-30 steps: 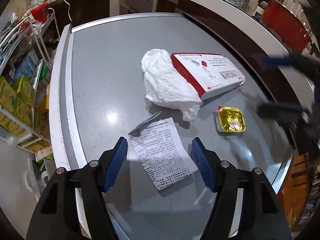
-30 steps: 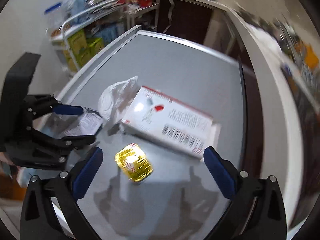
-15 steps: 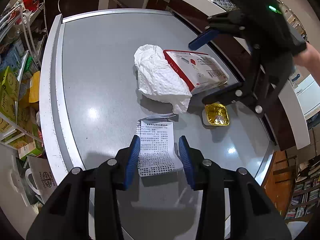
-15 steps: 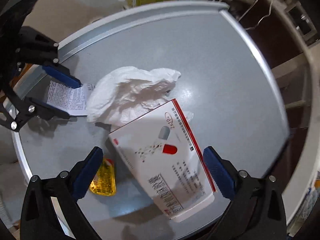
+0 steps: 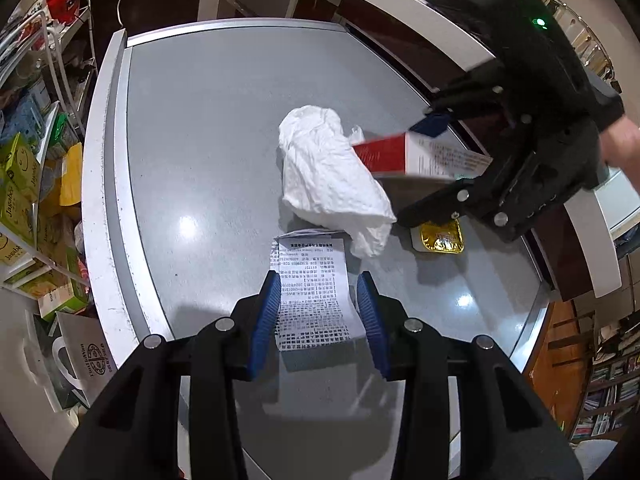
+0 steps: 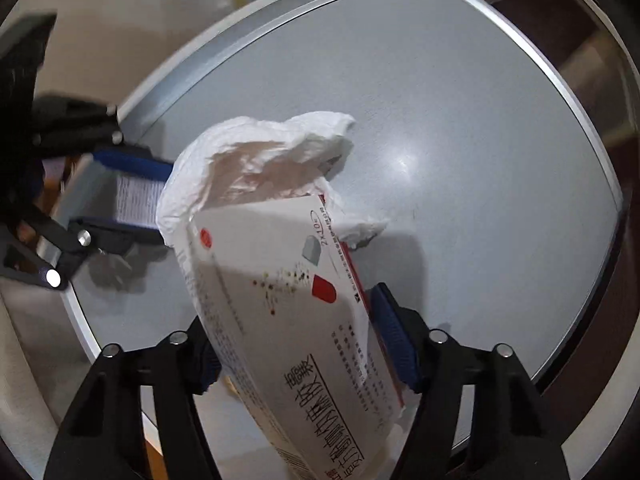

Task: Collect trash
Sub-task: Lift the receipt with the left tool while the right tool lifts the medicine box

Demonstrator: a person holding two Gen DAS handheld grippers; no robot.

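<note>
L gripper [image 5: 318, 312] pinches receipt [image 5: 310, 280]; R gripper [image 6: 304, 344] closing on tilted medicine box [image 6: 288, 304] — pads touching both sides.

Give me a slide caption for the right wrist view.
Right tongs closing around a tilted white-and-red cardboard medicine box, crumpled white paper towel behind it on the grey round table.
</note>
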